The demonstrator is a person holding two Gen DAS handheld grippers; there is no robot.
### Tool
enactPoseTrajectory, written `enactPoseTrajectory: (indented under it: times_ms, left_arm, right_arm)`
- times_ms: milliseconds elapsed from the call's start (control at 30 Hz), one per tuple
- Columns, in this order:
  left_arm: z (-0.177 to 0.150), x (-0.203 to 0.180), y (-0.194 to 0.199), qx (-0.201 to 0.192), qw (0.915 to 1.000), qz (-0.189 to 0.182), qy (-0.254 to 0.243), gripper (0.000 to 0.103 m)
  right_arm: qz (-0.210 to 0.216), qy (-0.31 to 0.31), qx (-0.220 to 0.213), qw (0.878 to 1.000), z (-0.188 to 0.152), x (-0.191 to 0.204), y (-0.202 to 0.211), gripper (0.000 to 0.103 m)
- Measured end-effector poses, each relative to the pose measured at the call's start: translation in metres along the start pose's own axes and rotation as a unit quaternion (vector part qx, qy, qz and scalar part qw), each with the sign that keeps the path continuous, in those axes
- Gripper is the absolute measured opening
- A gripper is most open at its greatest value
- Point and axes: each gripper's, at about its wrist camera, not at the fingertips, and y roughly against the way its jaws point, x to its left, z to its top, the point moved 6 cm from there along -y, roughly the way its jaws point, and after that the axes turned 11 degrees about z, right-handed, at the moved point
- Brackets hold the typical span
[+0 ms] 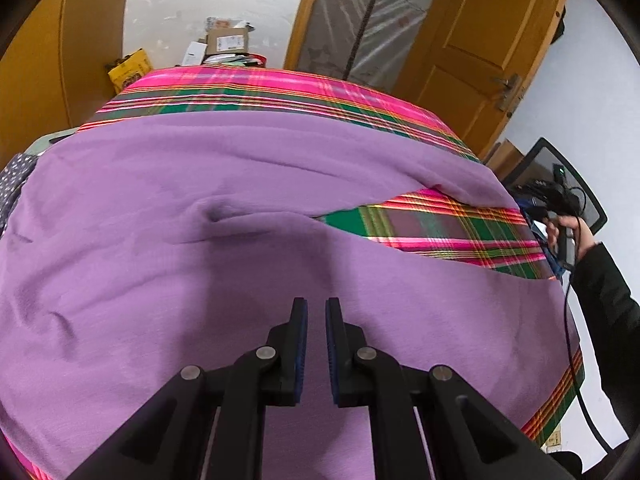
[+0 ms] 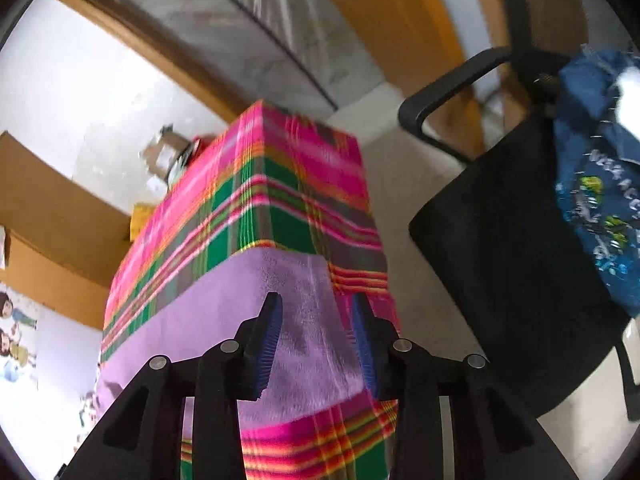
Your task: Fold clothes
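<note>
A purple garment [image 1: 200, 240] lies spread over most of a table covered with a pink-and-green plaid cloth [image 1: 440, 224]. A sleeve-like flap runs toward the right, with a wedge of plaid showing beside it. My left gripper [image 1: 316, 308] hovers over the near part of the garment, its jaws a narrow gap apart with nothing between them. In the right wrist view the purple garment [image 2: 224, 300] hangs over a table corner. My right gripper [image 2: 316, 304] stands open just above that edge, and its pads do not press on the fabric. A hand [image 1: 568, 232] in a dark sleeve holds that gripper at the table's right side.
A black office chair [image 2: 500, 260] stands close to the right of the table, with a blue printed garment [image 2: 592, 200] draped over it. Cardboard boxes [image 1: 228, 40] sit beyond the far edge. A dark dotted cloth [image 1: 12, 184] lies at the left edge, and a wooden door [image 1: 480, 40] is behind.
</note>
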Motion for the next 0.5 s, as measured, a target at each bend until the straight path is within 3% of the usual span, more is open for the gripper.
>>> enactPoseTrajectory:
  times_ms: [233,267,300,400,500]
  left_arm:
    - [0.006,-0.012,-0.007,0.007,1.0,0.004,-0.005,0.009]
    - [0.006,-0.014,-0.008,0.009,0.9999,0.005,-0.006,0.009]
    - [0.006,-0.016,-0.009,0.01,0.9999,0.005,-0.006,0.009]
    - [0.006,-0.021,-0.011,0.013,0.9999,0.003,-0.008,0.009]
    - [0.007,-0.024,-0.011,0.013,0.9999,0.002,-0.01,0.009]
  right_arm:
    - [0.044,0.055,0.03,0.997,0.007,0.024,-0.02,0.036]
    - [0.044,0.063,0.031,0.997,0.008,0.027,-0.022,0.032]
    - [0.044,0.072,0.032,0.996,0.008,0.029,-0.024,0.019]
    - [0.014,0.108,0.018,0.994,0.012,0.037,-0.021,0.005]
    - [-0.004,0.13,0.004,0.991,0.018,0.045,-0.018,0.004]
